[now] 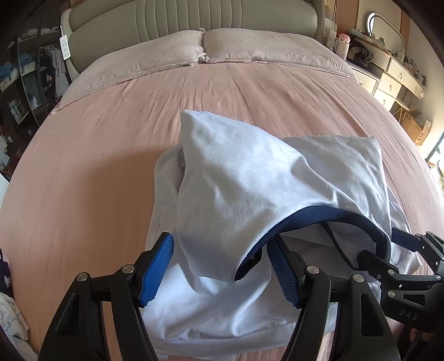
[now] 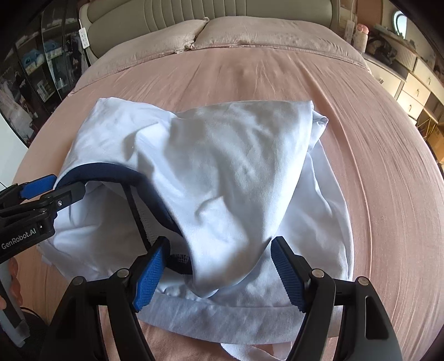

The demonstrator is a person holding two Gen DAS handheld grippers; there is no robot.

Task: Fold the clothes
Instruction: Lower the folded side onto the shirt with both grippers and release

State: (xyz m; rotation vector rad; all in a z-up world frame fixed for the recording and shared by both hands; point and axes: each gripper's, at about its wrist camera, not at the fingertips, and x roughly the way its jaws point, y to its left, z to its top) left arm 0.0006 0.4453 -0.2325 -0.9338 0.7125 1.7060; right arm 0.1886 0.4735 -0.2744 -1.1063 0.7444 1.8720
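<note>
A pale blue-white T-shirt with a navy collar lies half folded on the pink bed sheet. Its upper part is doubled over the lower hem. My left gripper is open, and a loose fold by the collar's end rests between its blue pads. My right gripper is open too, with a drooping fold of the shirt between its pads. Each gripper shows in the other's view, right gripper and left gripper, close to the collar.
Two pillows and a padded headboard lie at the bed's far end. A white dresser stands on the right, a glass cabinet on the left. More cloth lies at the bed's near left edge.
</note>
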